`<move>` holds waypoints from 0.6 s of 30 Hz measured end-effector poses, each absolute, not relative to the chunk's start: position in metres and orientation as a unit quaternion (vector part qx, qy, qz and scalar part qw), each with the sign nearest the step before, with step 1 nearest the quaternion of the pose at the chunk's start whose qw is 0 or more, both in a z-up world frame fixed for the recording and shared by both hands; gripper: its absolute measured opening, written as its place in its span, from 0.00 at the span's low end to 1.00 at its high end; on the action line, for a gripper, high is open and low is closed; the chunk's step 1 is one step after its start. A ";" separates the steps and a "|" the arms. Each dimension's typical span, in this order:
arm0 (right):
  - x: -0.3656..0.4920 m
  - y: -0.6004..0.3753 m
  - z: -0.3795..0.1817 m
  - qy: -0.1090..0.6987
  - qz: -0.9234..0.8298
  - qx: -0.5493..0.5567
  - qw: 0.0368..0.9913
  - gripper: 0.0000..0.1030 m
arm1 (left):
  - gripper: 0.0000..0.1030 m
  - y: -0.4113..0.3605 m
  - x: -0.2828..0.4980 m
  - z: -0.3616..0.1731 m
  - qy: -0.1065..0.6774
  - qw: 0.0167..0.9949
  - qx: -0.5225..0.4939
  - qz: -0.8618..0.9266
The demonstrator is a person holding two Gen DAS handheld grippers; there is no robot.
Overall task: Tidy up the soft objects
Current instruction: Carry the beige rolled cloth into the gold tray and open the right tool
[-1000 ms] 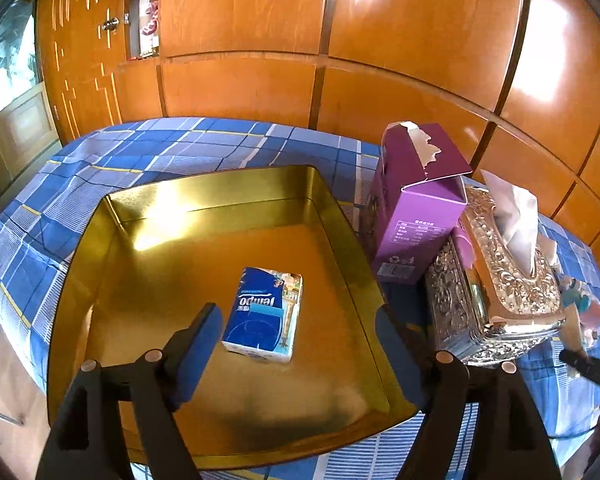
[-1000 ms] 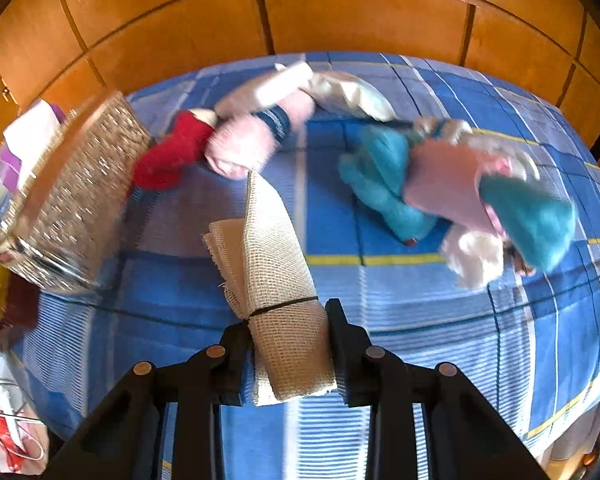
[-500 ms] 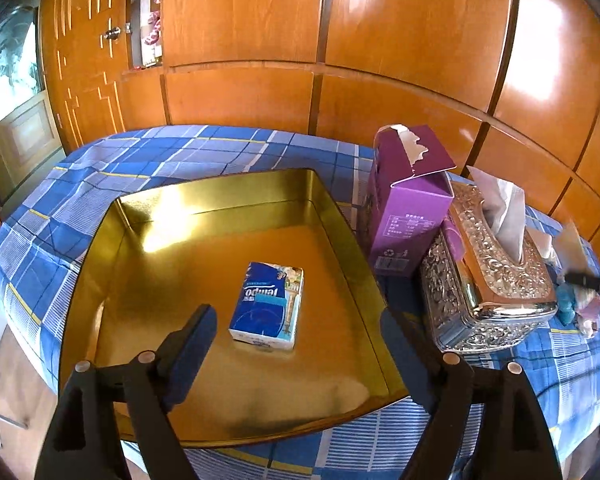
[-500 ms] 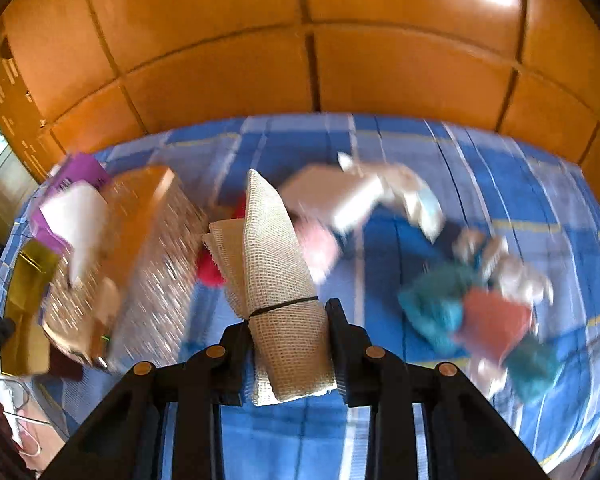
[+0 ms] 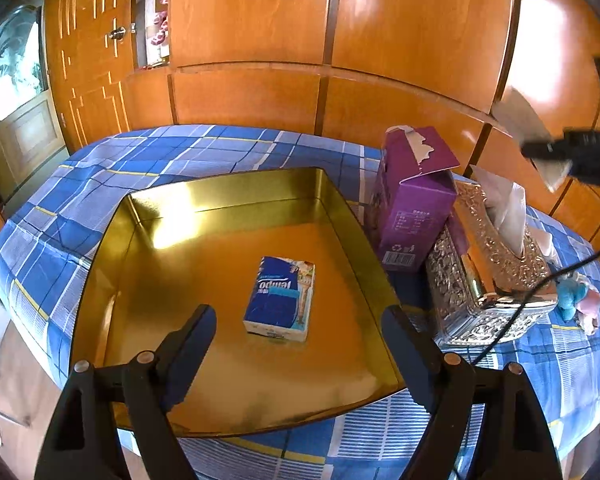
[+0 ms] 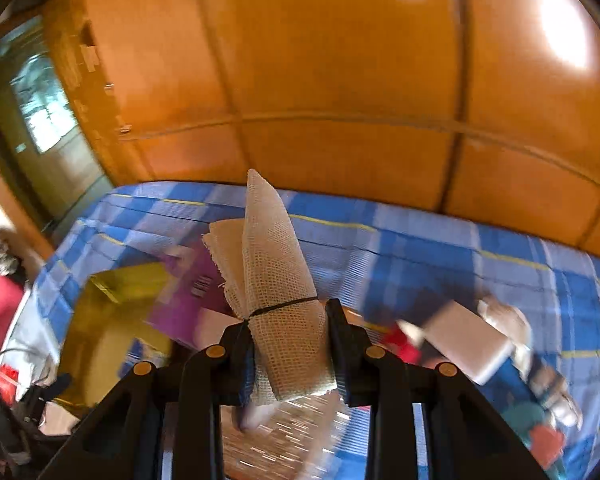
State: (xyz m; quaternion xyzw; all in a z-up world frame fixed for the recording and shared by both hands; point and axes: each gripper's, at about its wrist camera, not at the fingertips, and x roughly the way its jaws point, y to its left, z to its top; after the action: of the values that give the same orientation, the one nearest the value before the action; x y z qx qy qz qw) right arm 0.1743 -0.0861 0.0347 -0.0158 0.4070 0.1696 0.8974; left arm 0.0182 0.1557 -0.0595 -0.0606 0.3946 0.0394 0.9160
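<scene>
My right gripper [image 6: 286, 332] is shut on a beige mesh cloth bundle [image 6: 276, 280] tied with a black band, held high above the table. It also shows blurred at the upper right of the left wrist view [image 5: 528, 128]. My left gripper [image 5: 300, 340] is open and empty, hovering over the near part of a gold tray [image 5: 112, 264]. A blue tissue pack [image 5: 282, 294] lies in the tray's middle, just ahead of the open jaws. The tray shows blurred at the left of the right wrist view [image 6: 100, 312].
A purple box [image 5: 412, 200] and an ornate silver tissue box [image 5: 488, 276] stand right of the tray on the blue plaid tablecloth [image 5: 180, 152]. Soft toys and socks [image 6: 520, 360] lie at the right. A cable [image 5: 532, 300] crosses the silver box. Wooden wall panels stand behind.
My right gripper has lifted and swung left with the mesh bundle, away from the soft toys toward the boxes and tray. My left gripper has drawn back slightly and stays open.
</scene>
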 end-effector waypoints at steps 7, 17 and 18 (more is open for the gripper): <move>0.165 -0.015 0.040 0.393 0.274 -0.034 0.877 0.29 | 0.83 0.164 0.012 -0.060 0.393 0.916 -0.063 0.044; 0.138 0.073 0.005 0.414 0.367 -0.080 0.829 0.29 | 0.83 0.200 -0.011 -0.054 0.378 0.918 -0.095 0.076; 0.137 0.083 -0.001 0.420 0.372 -0.085 0.823 0.29 | 0.83 0.203 -0.012 -0.054 0.378 0.917 -0.096 0.079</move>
State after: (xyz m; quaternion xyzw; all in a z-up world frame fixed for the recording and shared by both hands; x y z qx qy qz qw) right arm 0.1368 0.0831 -0.0008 -0.0848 0.4197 0.3724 0.8234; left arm -0.0122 0.2033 -0.0541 -0.0961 0.3779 0.0791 0.9174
